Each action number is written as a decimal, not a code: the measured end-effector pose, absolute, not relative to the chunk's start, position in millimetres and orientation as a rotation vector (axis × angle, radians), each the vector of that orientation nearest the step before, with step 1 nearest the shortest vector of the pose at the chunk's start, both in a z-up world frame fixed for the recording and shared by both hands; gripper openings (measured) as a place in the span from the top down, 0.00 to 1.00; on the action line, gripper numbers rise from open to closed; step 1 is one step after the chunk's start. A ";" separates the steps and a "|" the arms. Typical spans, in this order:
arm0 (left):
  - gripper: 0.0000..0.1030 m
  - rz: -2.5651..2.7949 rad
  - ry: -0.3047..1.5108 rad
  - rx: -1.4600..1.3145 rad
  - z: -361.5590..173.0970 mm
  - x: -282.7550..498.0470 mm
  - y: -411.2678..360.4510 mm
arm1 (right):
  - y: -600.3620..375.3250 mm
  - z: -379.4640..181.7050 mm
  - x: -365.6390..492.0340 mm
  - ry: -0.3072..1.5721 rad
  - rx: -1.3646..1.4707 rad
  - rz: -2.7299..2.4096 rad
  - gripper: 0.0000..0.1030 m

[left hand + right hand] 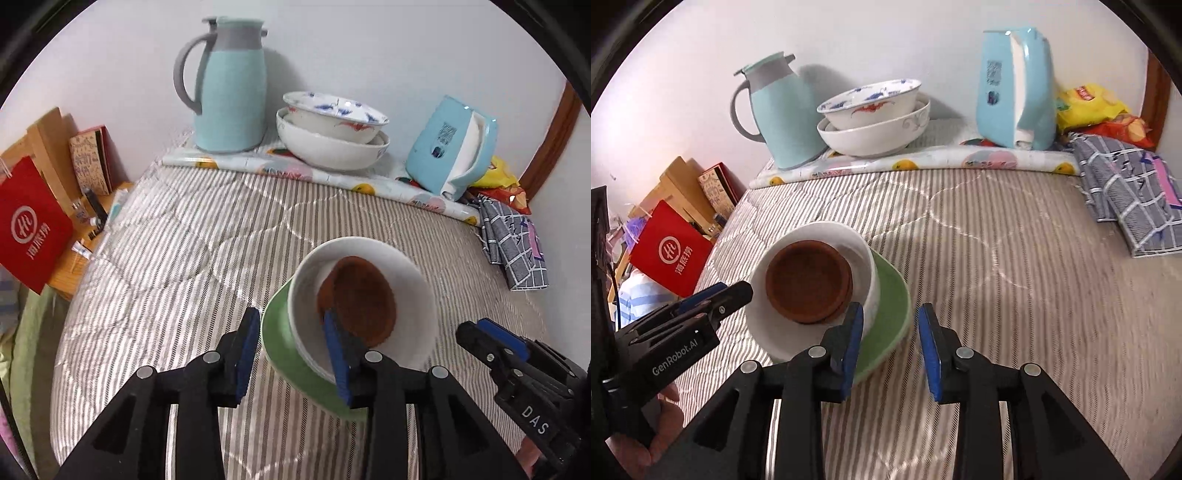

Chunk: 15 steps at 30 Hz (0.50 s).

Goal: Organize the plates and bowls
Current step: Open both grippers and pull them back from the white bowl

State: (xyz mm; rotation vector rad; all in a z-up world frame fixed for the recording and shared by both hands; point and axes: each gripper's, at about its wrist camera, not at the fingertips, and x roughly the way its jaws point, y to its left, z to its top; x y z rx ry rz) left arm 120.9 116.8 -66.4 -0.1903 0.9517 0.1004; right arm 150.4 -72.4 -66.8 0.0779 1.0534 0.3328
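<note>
On the striped quilt stands a stack: a green plate, a white bowl on it, and brown saucers inside the bowl. My left gripper is open, its blue pads on either side of the near rim of the plate and bowl without pressing. In the right wrist view the same green plate, white bowl and brown saucers show. My right gripper is open over the plate's right edge. A blue-patterned bowl sits nested in a large white bowl at the back.
Against the wall stand a mint thermos jug and a blue tissue holder on a fruit-print mat. A checkered cloth and snack packets lie at the right. A red bag and boxes sit left of the bed.
</note>
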 end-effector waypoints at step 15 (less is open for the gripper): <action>0.33 0.022 0.805 -0.156 -14.6 51.9 54.6 | -140.7 -4.7 69.3 0.924 0.050 0.174 0.55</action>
